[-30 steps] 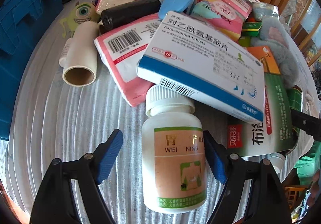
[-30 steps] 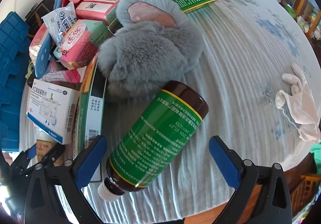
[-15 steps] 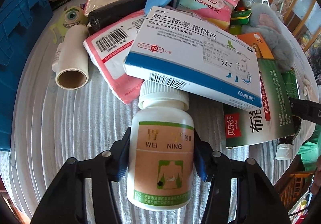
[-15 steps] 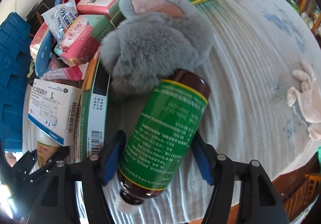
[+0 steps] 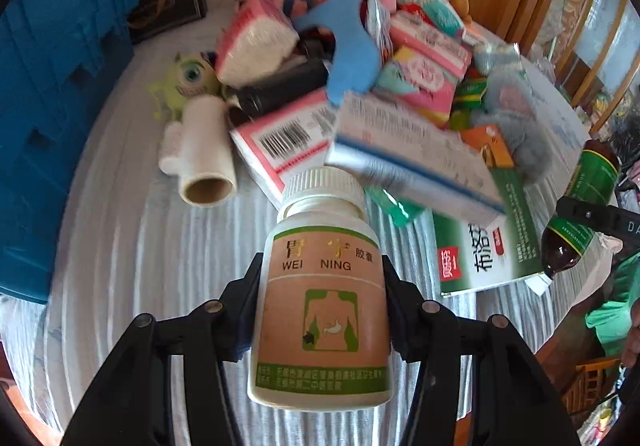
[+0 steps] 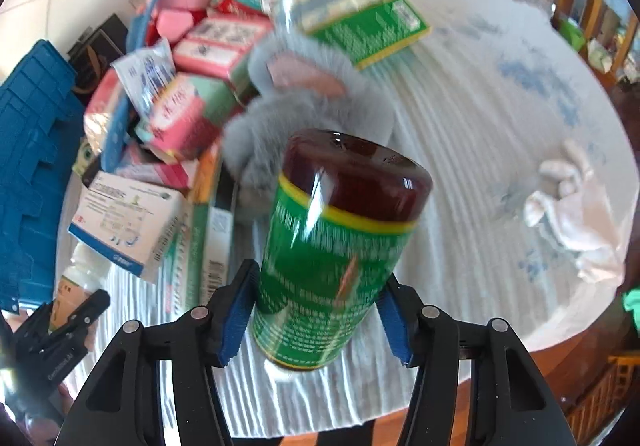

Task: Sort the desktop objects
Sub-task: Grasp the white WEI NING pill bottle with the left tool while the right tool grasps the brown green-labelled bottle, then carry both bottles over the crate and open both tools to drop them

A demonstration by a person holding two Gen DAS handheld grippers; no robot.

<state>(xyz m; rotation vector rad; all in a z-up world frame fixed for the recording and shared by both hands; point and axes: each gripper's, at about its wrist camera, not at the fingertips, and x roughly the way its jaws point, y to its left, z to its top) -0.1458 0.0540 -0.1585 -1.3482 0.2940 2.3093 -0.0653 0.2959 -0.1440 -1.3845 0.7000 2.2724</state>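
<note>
1. The white pill bottle sits clamped between the pads of the left hand-held gripper, cap pointing away from it; a second ago those jaws stood wide with the bottle lying loose on the counter.
2. The brown syrup bottle with its green label is pinched by the right hand-held gripper, base outward. Its jaws are closing the last bit onto the glass, where a second ago they were fully spread either side of it.
3. Both bottles now ride up off the striped cloth (each was flat on it before), so both picks look secured.
4. Just beyond the left hand-held gripper, the blue-and-white tablet box tilts blurred, probably disturbed as the cap slid out from under it.
5. Ahead of the right hand-held gripper lies the grey furry slipper; off to its right side, a white glove.
6. Far left of both, the blue crate looks a likely drop point for 2 medicine bottles.
</note>
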